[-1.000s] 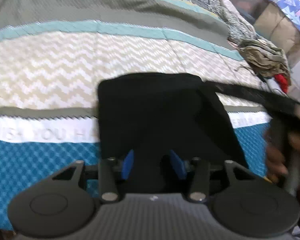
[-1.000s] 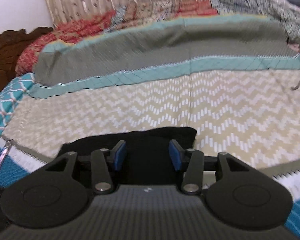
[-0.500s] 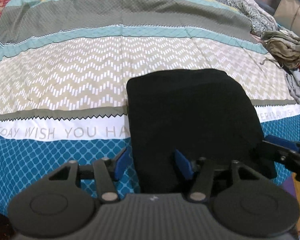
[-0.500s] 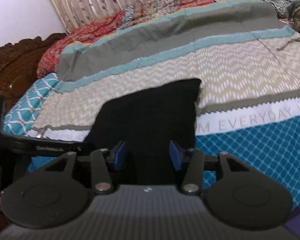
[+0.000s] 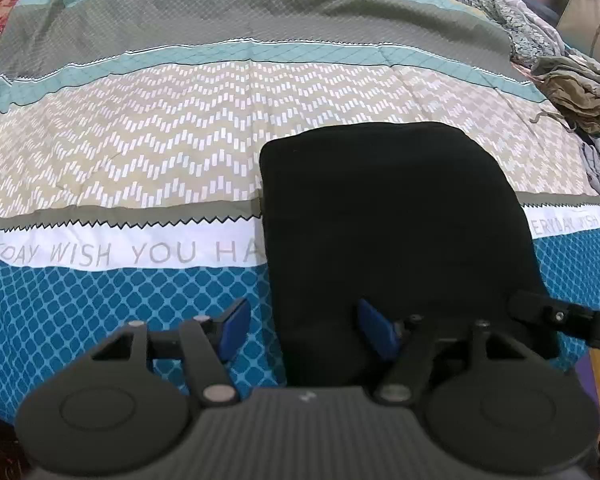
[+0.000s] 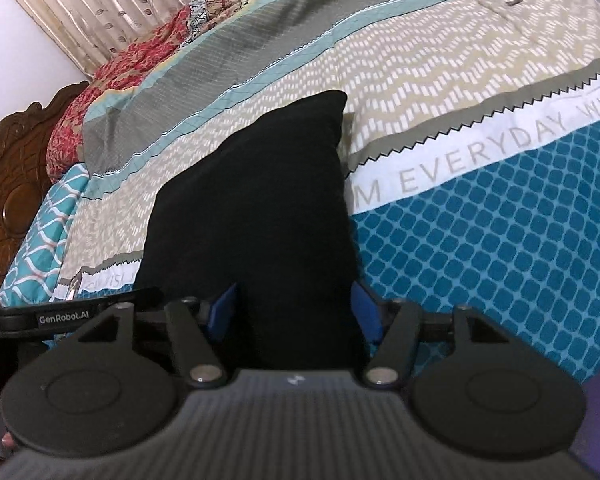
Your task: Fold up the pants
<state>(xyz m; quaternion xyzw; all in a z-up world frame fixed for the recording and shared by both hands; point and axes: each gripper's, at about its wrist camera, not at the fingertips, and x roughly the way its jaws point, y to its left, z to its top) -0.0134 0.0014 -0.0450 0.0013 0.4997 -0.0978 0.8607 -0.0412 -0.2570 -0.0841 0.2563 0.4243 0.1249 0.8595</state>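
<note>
The black pants (image 5: pixel 392 240) lie folded into a flat rectangle on the striped quilt (image 5: pixel 140 140). My left gripper (image 5: pixel 305 328) hovers at their near left corner, jaws opening. Its right pad is over the cloth and its left pad over the blue quilt pattern, neither pressing. My right gripper (image 5: pixel 560 316) reaches in at the near right corner. In the right wrist view the pants (image 6: pixel 260 200) run away from my right gripper (image 6: pixel 294 310). Its jaws are opening, with the near edge of the cloth loose between them. The left gripper (image 6: pixel 60 316) shows at the left.
A heap of olive and grey clothes (image 5: pixel 576 88) lies at the bed's right side, with a cardboard box (image 5: pixel 588 12) behind it. A carved wooden headboard (image 6: pixel 16 168) and a curtain (image 6: pixel 100 0) stand at the far left end.
The pants have settled flat on the quilt as a folded rectangle. Both grippers' jaws have widened off the cloth. The right gripper has swung to the near right corner and rolled.
</note>
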